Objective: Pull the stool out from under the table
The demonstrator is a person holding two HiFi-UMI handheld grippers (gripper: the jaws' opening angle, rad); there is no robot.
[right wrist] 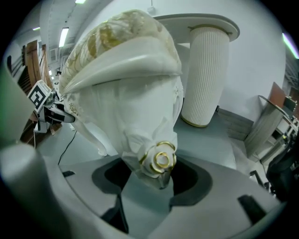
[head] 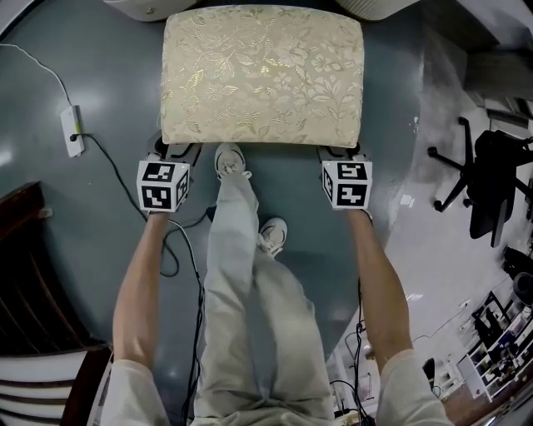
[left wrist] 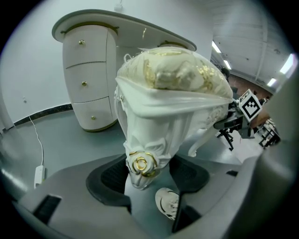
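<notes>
The stool (head: 262,75) has a gold floral cushion and carved white legs, and it stands on the grey floor in front of the white table (head: 141,8). My left gripper (head: 171,152) is at the stool's near left corner. In the left gripper view its jaws (left wrist: 145,175) are shut on the leg with the gold rose (left wrist: 140,163). My right gripper (head: 338,154) is at the near right corner. There its jaws (right wrist: 156,179) are shut on the other rose-carved leg (right wrist: 160,161). The other gripper (left wrist: 247,105) shows across the stool.
The table's drawer pedestal (left wrist: 88,79) and ribbed pedestal (right wrist: 205,74) stand behind the stool. A power strip (head: 72,133) with its cable lies at the left. A black office chair (head: 491,183) is at the right, dark wooden furniture (head: 33,274) at the near left. The person's shoes (head: 229,158) are between the grippers.
</notes>
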